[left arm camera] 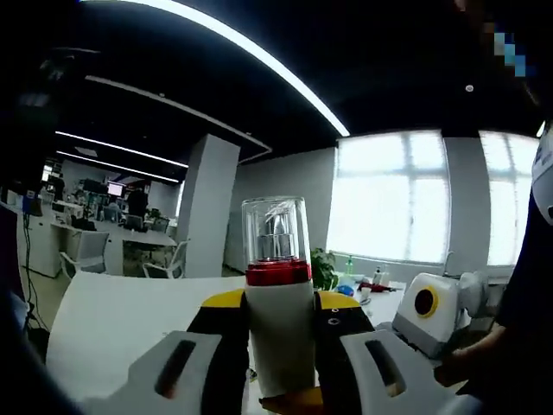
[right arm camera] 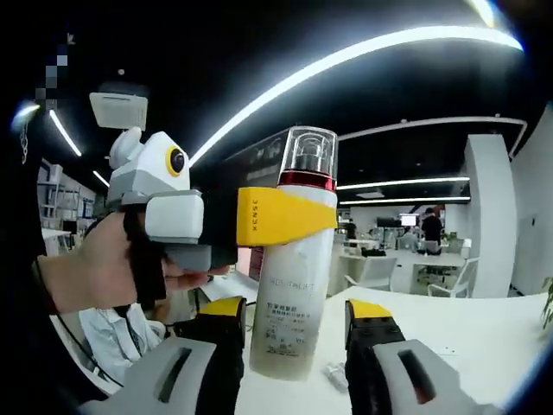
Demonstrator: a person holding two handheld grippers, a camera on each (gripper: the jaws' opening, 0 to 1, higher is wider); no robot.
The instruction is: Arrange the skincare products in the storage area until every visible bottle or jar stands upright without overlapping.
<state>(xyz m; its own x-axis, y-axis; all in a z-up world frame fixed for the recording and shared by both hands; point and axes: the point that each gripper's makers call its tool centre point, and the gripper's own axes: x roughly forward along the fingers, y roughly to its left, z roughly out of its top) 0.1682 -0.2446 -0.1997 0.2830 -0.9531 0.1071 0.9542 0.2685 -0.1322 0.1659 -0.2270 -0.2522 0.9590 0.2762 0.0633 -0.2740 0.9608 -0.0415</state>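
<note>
Left gripper (left arm camera: 281, 346) raised, jaws clamped on an upright bottle (left arm camera: 278, 303); right gripper (right arm camera: 289, 346) wide apart around it.

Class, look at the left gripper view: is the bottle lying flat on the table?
No. The bottle is held upright between the left gripper's jaws, above the table.

Both views are dim overhead, lit by ceiling strip lights (left arm camera: 259, 60) and blown-out windows (left arm camera: 389, 199); edges bend, perhaps slightly soft.
</note>
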